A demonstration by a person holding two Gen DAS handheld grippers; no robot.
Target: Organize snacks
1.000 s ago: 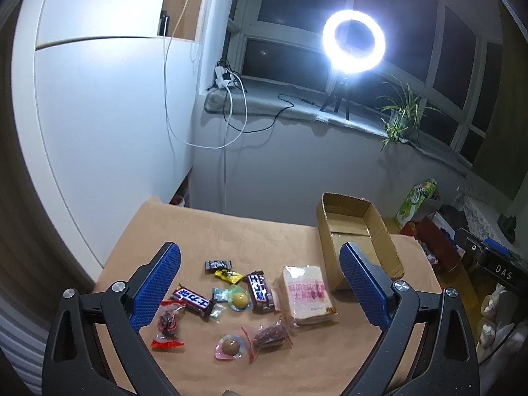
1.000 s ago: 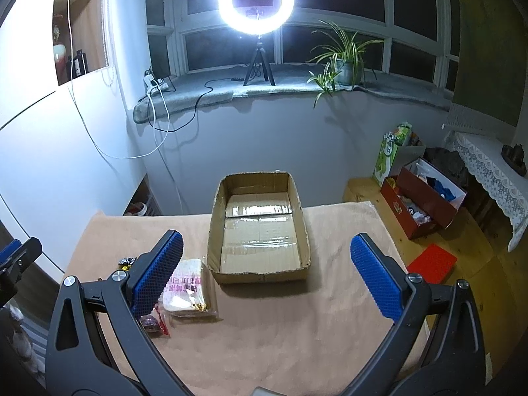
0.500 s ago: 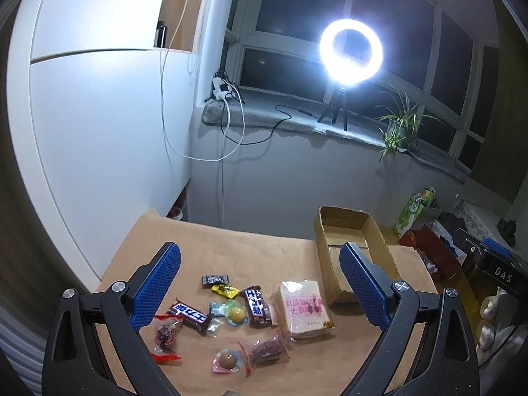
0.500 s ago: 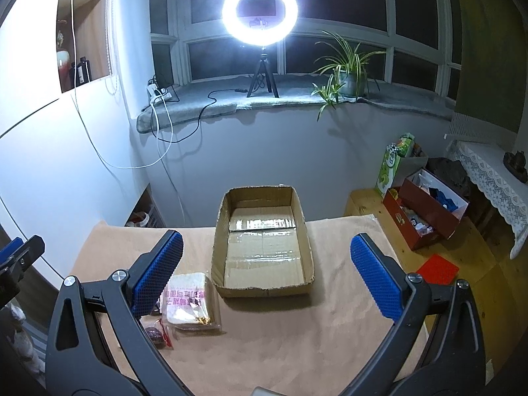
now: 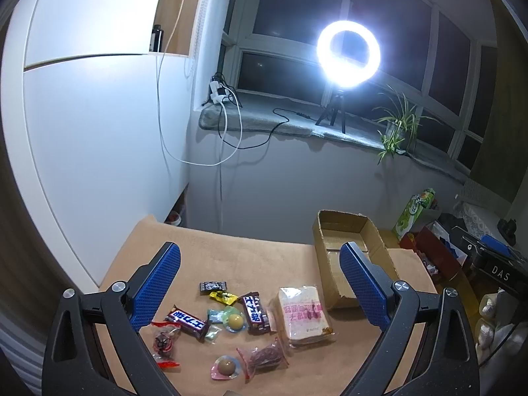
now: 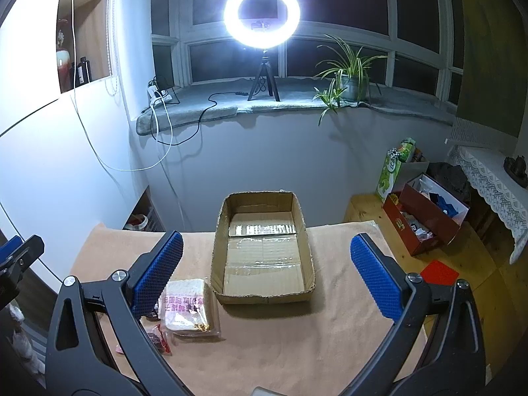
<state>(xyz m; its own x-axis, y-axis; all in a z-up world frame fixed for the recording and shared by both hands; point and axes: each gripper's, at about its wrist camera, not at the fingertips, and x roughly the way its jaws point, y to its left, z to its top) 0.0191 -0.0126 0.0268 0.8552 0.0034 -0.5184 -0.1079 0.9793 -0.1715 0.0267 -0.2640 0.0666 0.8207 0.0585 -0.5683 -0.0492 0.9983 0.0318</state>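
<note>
Nearest our cameras, we are holding the left gripper (image 5: 259, 283) and the right gripper (image 6: 265, 270) above the tan cloth-covered table (image 5: 231, 257), both with blue-padded jaws spread wide and gripping nothing. Between the left fingers, small wrapped snacks are lying scattered: a pink-rimmed round jelly cup (image 5: 225, 367), a dark-wrapped chocolate bar with blue lettering (image 5: 187, 322) and a clear-wrapped slab of white bread (image 5: 305, 315). Just beyond the bread, an open brown cardboard box (image 6: 262, 288) is sitting empty. Farther back, a glowing white ring light on a tripod (image 6: 261, 15) is shining from the windowsill.
</note>
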